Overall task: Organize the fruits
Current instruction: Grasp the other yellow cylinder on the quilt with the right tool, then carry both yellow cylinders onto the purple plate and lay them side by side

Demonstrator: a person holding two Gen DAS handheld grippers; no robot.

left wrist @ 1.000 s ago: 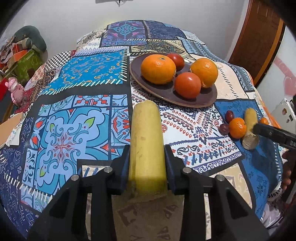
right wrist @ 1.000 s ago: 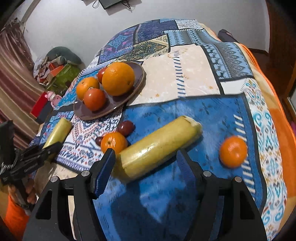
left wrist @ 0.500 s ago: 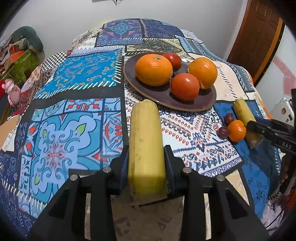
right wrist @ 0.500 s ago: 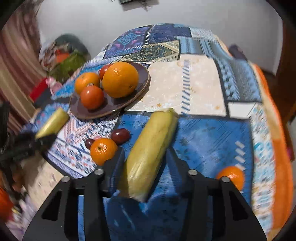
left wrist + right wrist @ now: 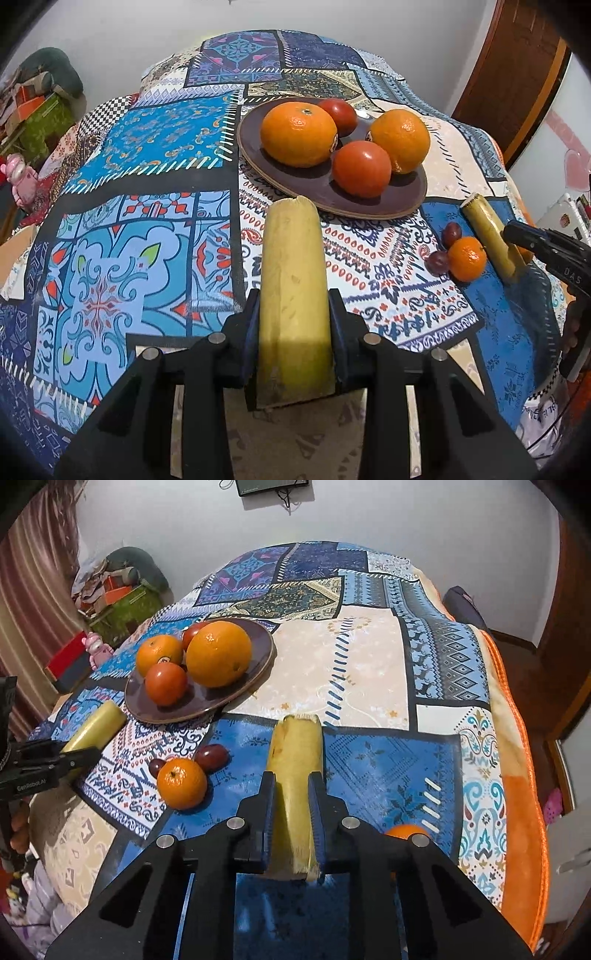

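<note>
My left gripper (image 5: 293, 314) is shut on a thick yellow cane piece (image 5: 291, 258) that points toward the brown plate (image 5: 258, 162). The plate carries two oranges (image 5: 299, 133) and two tomatoes (image 5: 362, 168). My right gripper (image 5: 291, 786) has its jaws closing tight on a second yellow cane piece (image 5: 297, 746), with the pads pressing both its sides. A small mandarin (image 5: 181, 783) and two dark red plums (image 5: 211, 757) lie on the cloth just left of it. The left wrist view shows the right gripper (image 5: 517, 236) at the far right with its cane piece (image 5: 484, 225).
A patchwork cloth (image 5: 351, 657) covers the surface, which drops away at an orange border (image 5: 521, 812) on the right. Another mandarin (image 5: 406, 830) is half hidden behind my right gripper. Boxes and a pink toy (image 5: 98, 646) stand beyond the left edge.
The right gripper's jaws went from wide around the slanted cane piece to clamped on it, and the piece now lines up with the fingers. The left gripper kept its hold.
</note>
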